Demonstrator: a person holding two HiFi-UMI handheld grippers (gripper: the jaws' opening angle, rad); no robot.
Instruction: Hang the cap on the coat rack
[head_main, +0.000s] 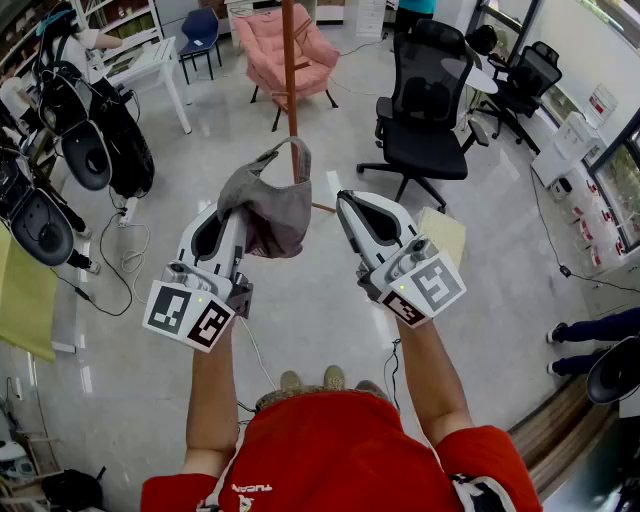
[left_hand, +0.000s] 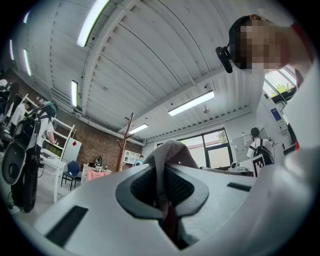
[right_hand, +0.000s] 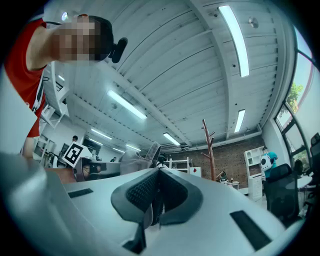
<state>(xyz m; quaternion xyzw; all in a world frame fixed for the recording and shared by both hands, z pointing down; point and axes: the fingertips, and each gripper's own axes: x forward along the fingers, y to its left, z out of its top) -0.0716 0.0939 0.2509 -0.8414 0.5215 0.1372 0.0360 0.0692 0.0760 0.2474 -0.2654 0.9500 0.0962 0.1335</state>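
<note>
A person in a red shirt (head_main: 330, 450), at the bottom of the frame, is holding two claws out over a pale floor. The left claw (head_main: 232, 215), left of centre, is clamping its jaws tight on a fold of the grey cap (head_main: 272, 208). The cap is drooping from the tip, with its strap loop standing up. The right claw (head_main: 350, 205), near the cap but apart from it, is holding its jaws together on nothing. Farther up the frame, the wooden coat rack (head_main: 289, 70) is standing well beyond the cap. The cap is lifted and gripped. Reaching the rack and hooking the cap over a peg appear to be what is left.
</note>
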